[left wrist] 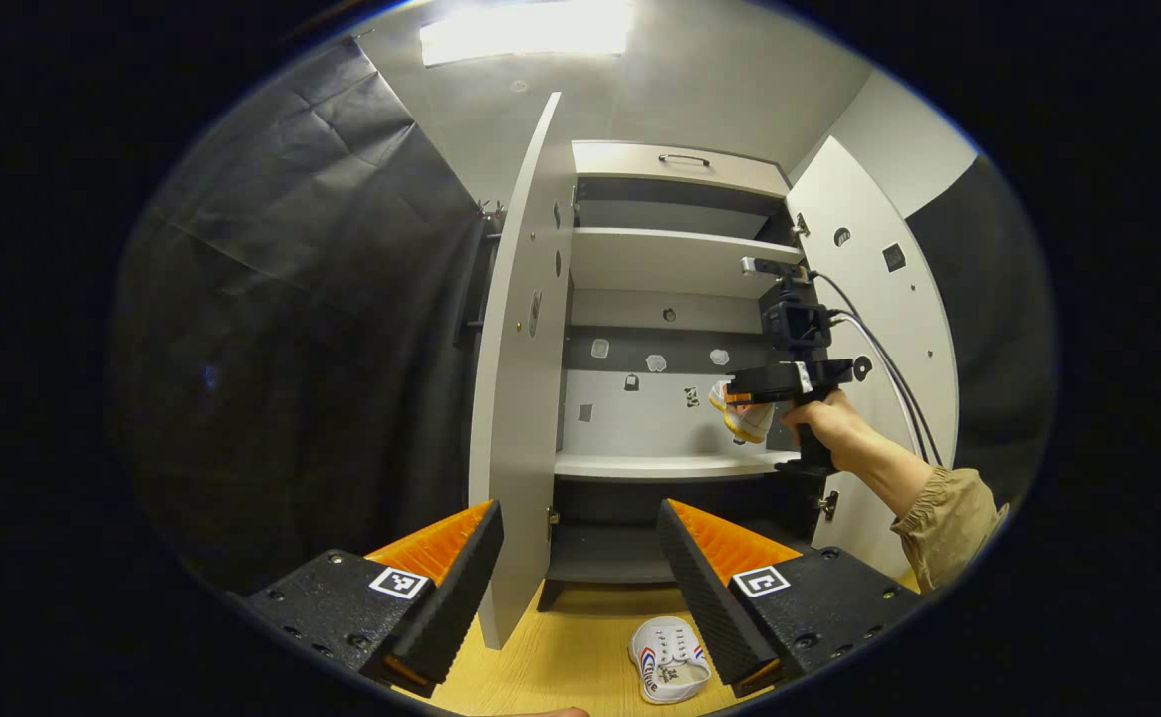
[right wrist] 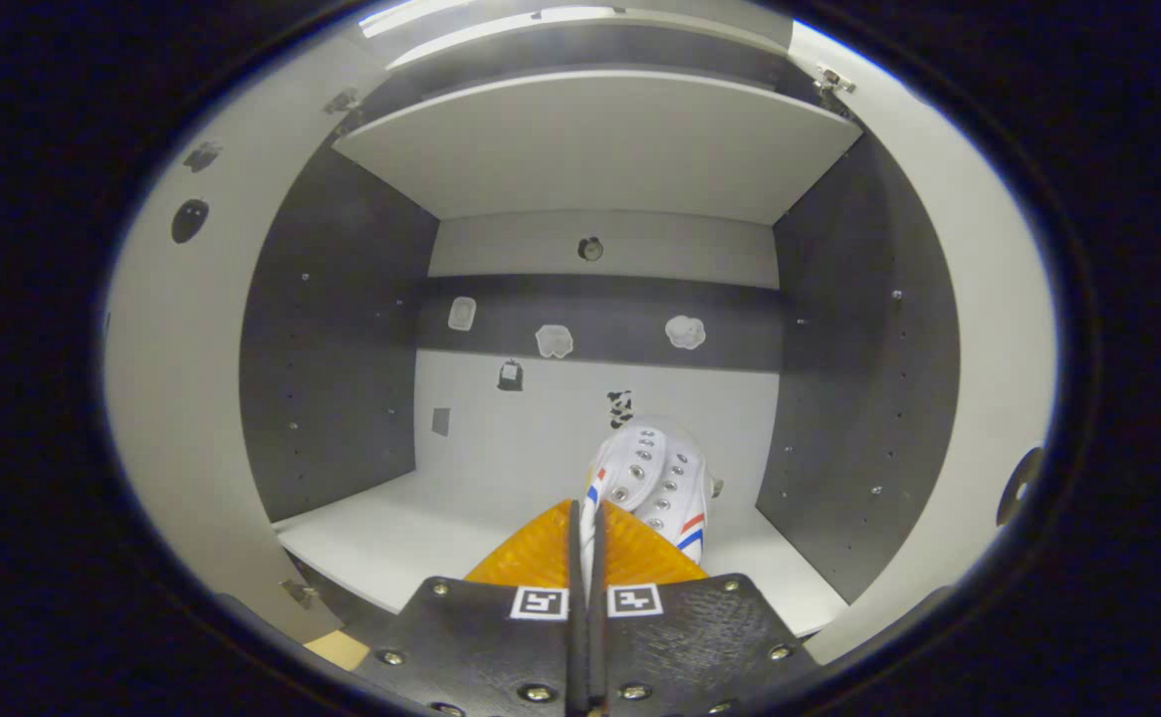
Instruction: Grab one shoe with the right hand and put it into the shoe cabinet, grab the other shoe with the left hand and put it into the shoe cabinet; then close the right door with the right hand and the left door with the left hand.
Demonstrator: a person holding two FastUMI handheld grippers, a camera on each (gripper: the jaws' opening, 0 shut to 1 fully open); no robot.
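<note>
In the right gripper view, my right gripper [right wrist: 587, 513] is shut on the rim of a white shoe [right wrist: 658, 473] with red and blue stripes. It holds the shoe just above the cabinet's middle shelf [right wrist: 411, 533], toe toward the back panel. The left gripper view has that right gripper [left wrist: 735, 396], held by a hand, carrying the shoe [left wrist: 748, 418] at the cabinet's right side, over the shelf [left wrist: 660, 465]. The other white shoe [left wrist: 670, 659] lies on the wooden floor in front of the cabinet. My left gripper [left wrist: 580, 578] hovers above it, open and holding nothing.
Both cabinet doors stand open: the left door [left wrist: 519, 398] edge-on just ahead of my left fingers, the right door [left wrist: 874, 299] behind the person's arm [left wrist: 924, 488]. More shelves sit above and below. Black cloth covers the wall to the left.
</note>
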